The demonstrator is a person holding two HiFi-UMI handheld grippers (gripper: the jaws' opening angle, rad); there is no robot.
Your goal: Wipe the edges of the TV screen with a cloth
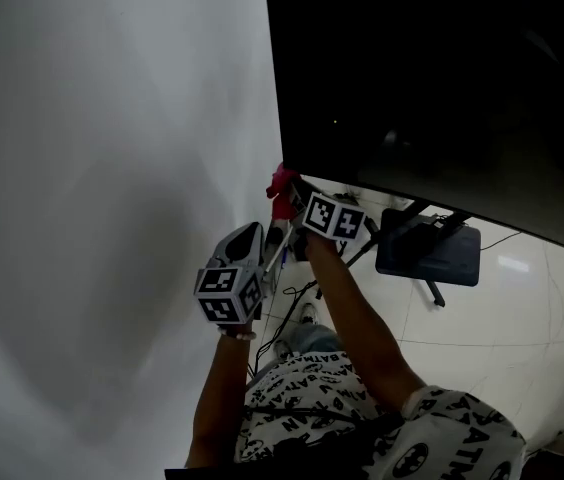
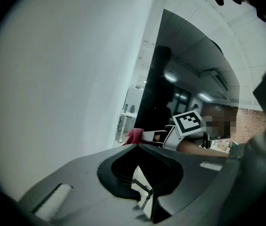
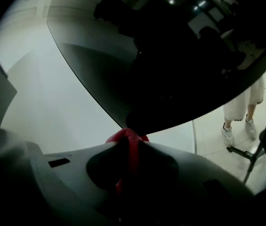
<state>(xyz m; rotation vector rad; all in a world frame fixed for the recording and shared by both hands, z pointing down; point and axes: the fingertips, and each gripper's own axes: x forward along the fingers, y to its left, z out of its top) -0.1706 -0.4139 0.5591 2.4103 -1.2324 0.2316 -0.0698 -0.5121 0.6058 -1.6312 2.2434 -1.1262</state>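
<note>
Red cloth (image 3: 126, 138) sits bunched between the jaws of the right gripper (image 3: 128, 142), which are pressed onto it, a rounded wad poking out past the tips. In the head view that wad meets the corner of the TV screen (image 1: 432, 78) nearest the pale wall (image 1: 112, 168), where two of its edges come together; it looks to be touching the frame, though how firmly cannot be told. The left gripper (image 2: 137, 145) hovers just beside and below, its jaws together with nothing between them, taking no part in the wipe. The step in hand appears to be working the cloth along the border, and this corner is a natural turning point. To do it well, keep the clamp firm so the cloth does not slip out, and let only the protruding fabric ride the frame, never the hard jaw tips, which could scratch the glossy panel. Tilt the gripper so the wad wraps slightly over the edge rather than skating across the dark glass, then draw it along one edge in a steady, light pass. The narrow gap between screen and wall leaves little room on that side, so a slow stroke is wise. Farther off, the pale tiled floor (image 1: 522, 298) lies beneath the screen.
</note>
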